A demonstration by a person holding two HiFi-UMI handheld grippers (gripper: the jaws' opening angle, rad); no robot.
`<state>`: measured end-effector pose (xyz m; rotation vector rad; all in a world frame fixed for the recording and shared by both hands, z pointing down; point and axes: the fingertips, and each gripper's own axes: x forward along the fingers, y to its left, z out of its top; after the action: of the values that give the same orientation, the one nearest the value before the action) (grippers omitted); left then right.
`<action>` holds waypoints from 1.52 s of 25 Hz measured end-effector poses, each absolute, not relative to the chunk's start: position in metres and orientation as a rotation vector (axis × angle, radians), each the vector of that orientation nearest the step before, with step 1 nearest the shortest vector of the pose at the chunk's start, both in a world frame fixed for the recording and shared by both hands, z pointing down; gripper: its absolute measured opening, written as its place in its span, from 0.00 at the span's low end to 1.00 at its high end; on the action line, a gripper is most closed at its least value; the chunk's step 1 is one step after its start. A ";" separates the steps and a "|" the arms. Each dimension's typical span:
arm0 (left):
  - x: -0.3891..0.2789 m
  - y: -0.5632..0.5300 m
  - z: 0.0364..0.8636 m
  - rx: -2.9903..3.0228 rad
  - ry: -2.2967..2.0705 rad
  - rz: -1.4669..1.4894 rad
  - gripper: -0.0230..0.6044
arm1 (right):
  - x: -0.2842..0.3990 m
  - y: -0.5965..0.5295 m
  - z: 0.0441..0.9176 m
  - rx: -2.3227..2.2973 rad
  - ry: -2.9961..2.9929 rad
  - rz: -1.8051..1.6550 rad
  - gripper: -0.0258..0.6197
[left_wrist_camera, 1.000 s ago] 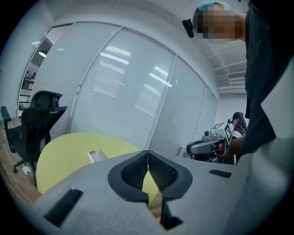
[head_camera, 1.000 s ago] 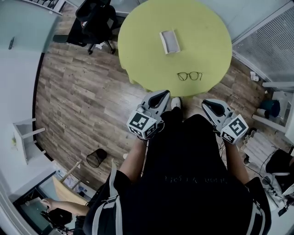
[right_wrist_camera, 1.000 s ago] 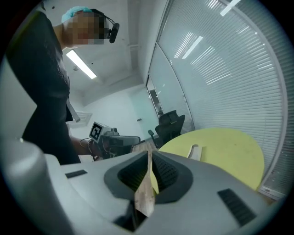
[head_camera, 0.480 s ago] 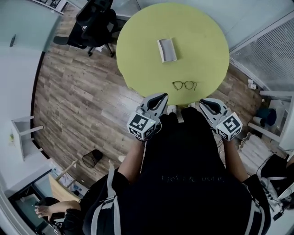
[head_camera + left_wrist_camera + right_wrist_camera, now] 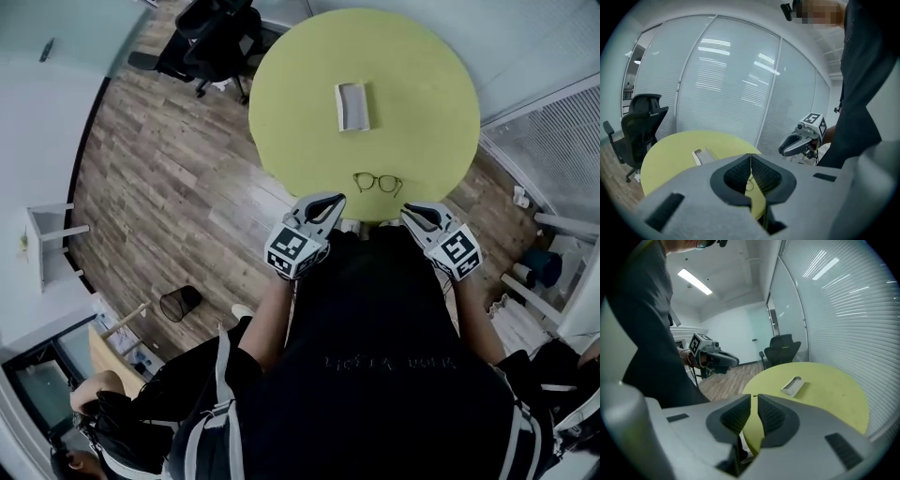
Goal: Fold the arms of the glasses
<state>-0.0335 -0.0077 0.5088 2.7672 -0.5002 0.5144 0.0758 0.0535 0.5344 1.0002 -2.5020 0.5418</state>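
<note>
Thin dark-framed glasses (image 5: 378, 183) lie at the 6 o'clock edge of the round yellow-green tabletop (image 5: 300, 103), apart from the left gripper (image 5: 330, 200), fingers (image 5: 738, 174) pressed together, and right gripper (image 5: 411, 213), fingers (image 5: 776, 418) narrowly spread.

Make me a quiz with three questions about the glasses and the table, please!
1. Where are the glasses?
A) on the floor
B) on the table, near its edge
C) on the chair

2. What colour is the table top?
A) red
B) blue
C) yellow-green

3. What state are the glasses in?
A) lying free
B) being held
C) being worn

Answers:
1 B: the head view shows them by the table's rim.
2 C: the round top is yellow-green.
3 A: the left hand-held gripper and the right hand-held gripper both hang short of them, with nothing between their jaws.
</note>
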 end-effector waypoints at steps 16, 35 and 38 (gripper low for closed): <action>-0.023 0.000 0.529 2.702 -0.539 0.534 0.07 | 0.075 0.045 0.587 0.738 -2.371 0.400 0.10; -0.034 0.013 0.533 2.636 -0.609 0.499 0.07 | 0.089 0.030 0.638 0.420 -2.091 0.013 0.10; -0.036 0.015 0.533 2.628 -0.628 0.496 0.07 | 0.088 0.026 0.644 0.393 -2.072 -0.010 0.10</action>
<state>-0.0364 0.0145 0.5333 2.6275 -0.6282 0.4963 0.0880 0.0262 0.6443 0.3929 -2.0715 -0.0096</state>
